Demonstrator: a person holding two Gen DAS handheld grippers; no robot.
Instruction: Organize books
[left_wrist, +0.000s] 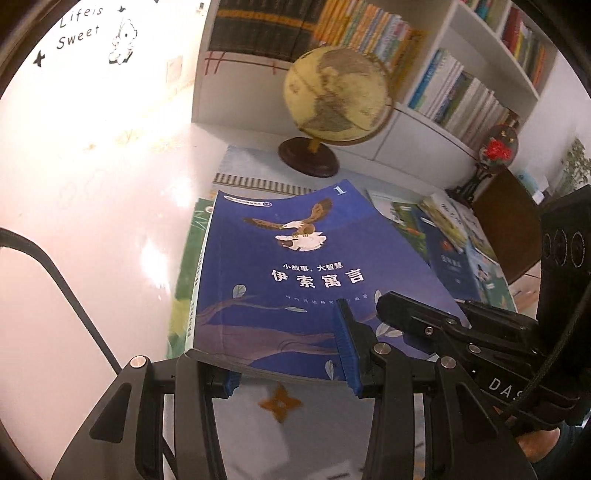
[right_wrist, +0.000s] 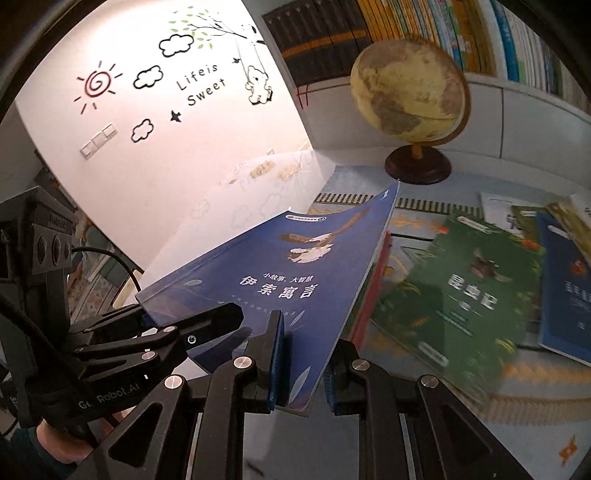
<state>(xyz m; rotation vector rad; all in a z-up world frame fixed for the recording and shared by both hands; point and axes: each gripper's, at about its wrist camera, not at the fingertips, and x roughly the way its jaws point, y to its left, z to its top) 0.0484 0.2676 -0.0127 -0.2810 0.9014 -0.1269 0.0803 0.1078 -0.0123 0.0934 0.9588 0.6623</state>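
A blue book (left_wrist: 295, 266) with an eagle on its cover hangs tilted above the patterned mat, and both grippers hold it. My left gripper (left_wrist: 288, 365) is shut on its near edge, one pad on the cover and one beneath. A green book (left_wrist: 184, 280) and a pale spine show under the blue cover in the same grip. In the right wrist view my right gripper (right_wrist: 304, 365) is shut on the blue book (right_wrist: 295, 273) at its lower corner. A red edge (right_wrist: 376, 280) shows beneath it. The left gripper (right_wrist: 207, 317) clamps the book's left edge.
Several loose books lie on the mat at the right, among them a green one (right_wrist: 469, 291) and a blue one (right_wrist: 569, 295). A globe (left_wrist: 336, 96) on a dark base stands behind. A white bookshelf (left_wrist: 461, 92) full of books lines the back, and a white wall stands at the left.
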